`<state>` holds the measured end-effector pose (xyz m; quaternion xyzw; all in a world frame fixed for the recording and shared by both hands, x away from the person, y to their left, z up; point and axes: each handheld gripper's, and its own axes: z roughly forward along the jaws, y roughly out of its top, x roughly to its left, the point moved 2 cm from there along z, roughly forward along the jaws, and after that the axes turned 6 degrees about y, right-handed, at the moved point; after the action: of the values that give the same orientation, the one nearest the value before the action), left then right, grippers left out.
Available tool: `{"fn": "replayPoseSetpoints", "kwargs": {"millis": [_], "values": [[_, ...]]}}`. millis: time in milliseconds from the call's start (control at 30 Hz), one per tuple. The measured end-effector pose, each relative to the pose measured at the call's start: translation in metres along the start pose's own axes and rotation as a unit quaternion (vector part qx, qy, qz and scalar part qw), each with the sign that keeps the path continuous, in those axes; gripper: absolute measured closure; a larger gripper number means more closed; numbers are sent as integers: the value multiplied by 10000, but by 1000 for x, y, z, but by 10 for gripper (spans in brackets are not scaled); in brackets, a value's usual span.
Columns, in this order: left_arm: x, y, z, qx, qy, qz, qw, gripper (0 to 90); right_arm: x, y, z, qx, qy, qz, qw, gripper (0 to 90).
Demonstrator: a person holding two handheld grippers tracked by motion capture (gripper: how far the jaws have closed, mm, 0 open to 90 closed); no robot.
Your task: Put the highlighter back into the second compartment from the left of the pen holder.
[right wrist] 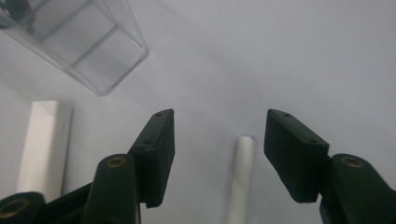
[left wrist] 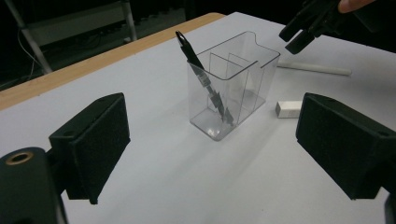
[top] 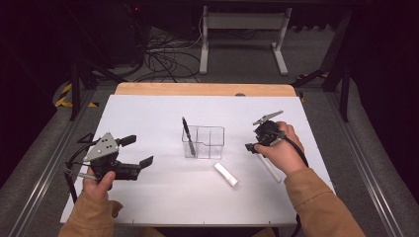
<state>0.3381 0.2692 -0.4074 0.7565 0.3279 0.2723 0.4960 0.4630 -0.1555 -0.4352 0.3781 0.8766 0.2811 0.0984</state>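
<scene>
The left hand [top: 99, 185] comes in near the table's front left corner and grips the left gripper [top: 141, 150], whose jaws stand wide apart and point toward the table's middle, level above the surface. The right hand [top: 279, 148] is toward the right edge, wrapped over the right gripper [right wrist: 219, 149], which tips steeply down at the surface with its jaws apart. Both forearms wear tan sleeves [top: 321, 202].
</scene>
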Motion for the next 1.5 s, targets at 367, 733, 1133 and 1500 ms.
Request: {"fn": "replayPoseSetpoints", "kwargs": {"millis": [367,733,1133,1500], "values": [[0,0,0,14,-15,-9,10000,104,-6,-12,9,780,-156,444,9958,506],[-1,-1,1,30,-52,-31,10000,105,-8,-19,11,1243,-279,832,9884,607],[-1,-1,1,38,-61,-23,10000,105,-11,-25,17,1640,-493,1038,9798,767],[-1,-1,0,32,-59,-43,10000,104,-10,-26,22,1726,-581,1060,9776,790]]}}
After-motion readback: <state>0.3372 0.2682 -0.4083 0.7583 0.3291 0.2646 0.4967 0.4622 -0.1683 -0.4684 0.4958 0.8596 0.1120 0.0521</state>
